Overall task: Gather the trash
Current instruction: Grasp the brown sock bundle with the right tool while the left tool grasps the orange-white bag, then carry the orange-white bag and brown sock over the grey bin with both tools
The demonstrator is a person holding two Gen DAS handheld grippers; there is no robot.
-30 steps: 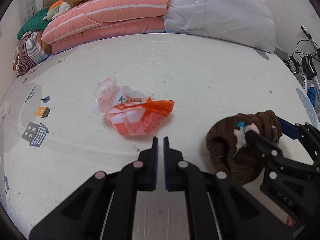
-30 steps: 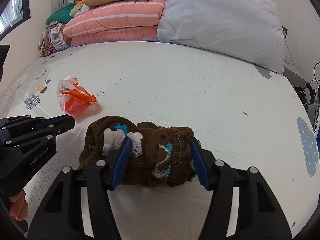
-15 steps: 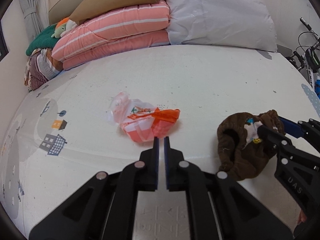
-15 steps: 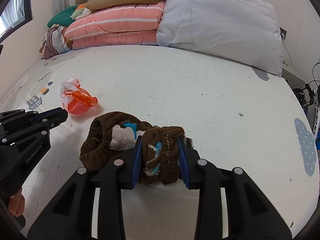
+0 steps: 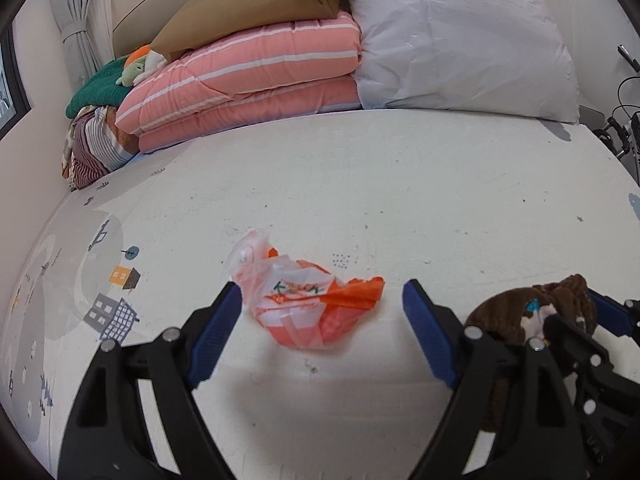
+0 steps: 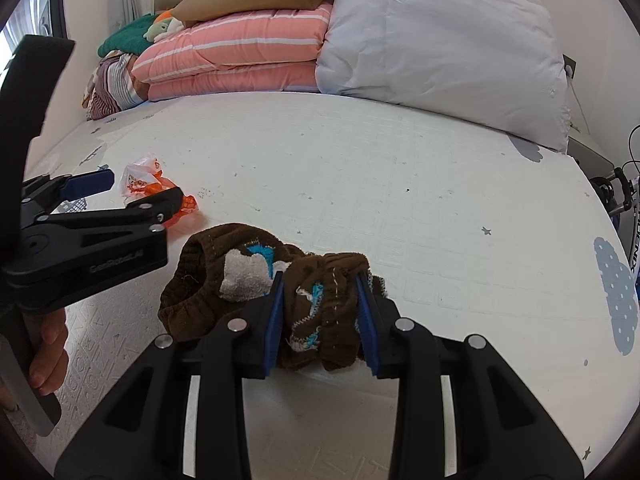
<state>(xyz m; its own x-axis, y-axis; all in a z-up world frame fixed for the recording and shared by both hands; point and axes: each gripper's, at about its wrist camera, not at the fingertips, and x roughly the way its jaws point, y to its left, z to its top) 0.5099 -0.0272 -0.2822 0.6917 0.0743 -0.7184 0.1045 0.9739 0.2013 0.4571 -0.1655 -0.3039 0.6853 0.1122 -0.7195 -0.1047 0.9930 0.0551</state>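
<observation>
A crumpled orange and clear plastic wrapper (image 5: 308,304) lies on the white floor mat (image 5: 360,184). My left gripper (image 5: 320,300) is wide open, its two blue-padded fingers on either side of the wrapper, just short of it. In the right wrist view the wrapper (image 6: 160,188) shows at the left, partly behind the left gripper (image 6: 132,188). My right gripper (image 6: 320,308) is shut on a bunched brown sock (image 6: 316,304) with white and blue markings. The sock (image 5: 528,312) also shows at the right of the left wrist view.
Folded pink striped quilts (image 5: 248,92), a brown paper bag (image 5: 256,12), a large white pillow (image 5: 460,40) and a pile of clothes (image 5: 96,136) line the far wall. Bicycle parts (image 5: 620,132) stand at the right edge.
My left gripper has opened wide and moved forward around the wrapper. My right gripper has closed on the brown sock and lifted it slightly.
</observation>
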